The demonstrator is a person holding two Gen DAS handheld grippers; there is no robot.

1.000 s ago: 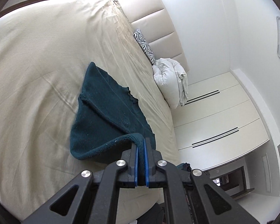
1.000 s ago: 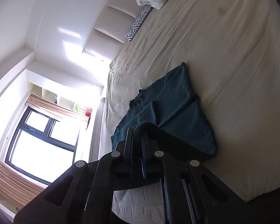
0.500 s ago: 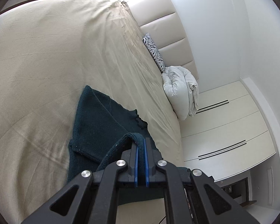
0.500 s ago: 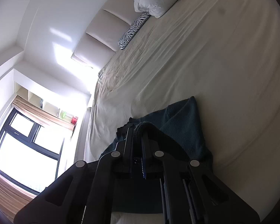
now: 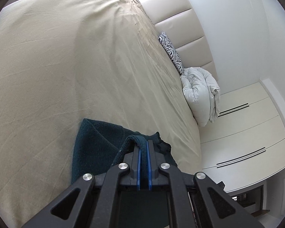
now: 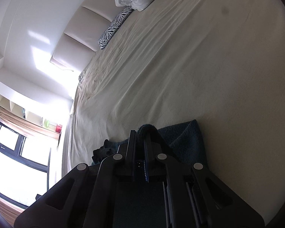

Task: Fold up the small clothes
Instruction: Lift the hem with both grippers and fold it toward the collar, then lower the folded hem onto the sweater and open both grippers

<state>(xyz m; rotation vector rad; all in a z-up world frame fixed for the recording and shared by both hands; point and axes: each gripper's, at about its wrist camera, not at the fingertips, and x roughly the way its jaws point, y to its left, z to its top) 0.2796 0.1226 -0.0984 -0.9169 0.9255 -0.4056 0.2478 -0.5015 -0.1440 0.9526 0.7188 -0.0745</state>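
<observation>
A dark teal knitted garment point(image 5: 94, 148) lies on the beige bed sheet point(image 5: 66, 66); it also shows in the right wrist view point(image 6: 188, 142). My left gripper point(image 5: 143, 142) is shut on a folded edge of the garment, which loops over its blue pads. My right gripper point(image 6: 141, 133) is shut on another edge of the same garment. Both hold their edges lifted over the rest of the cloth, which lies folded below and partly hidden by the grippers.
A zebra-print pillow point(image 5: 171, 51) and a bunched white duvet point(image 5: 199, 95) lie by the padded headboard point(image 5: 190, 28). White wardrobe doors point(image 5: 247, 133) stand past the bed's edge. A window point(image 6: 19, 161) and a shelf with small items point(image 6: 51, 125) are on the other side.
Both grippers have carried their held edges forward over the garment, folding it onto itself. Less of the teal cloth shows ahead of the fingers than a second ago.
</observation>
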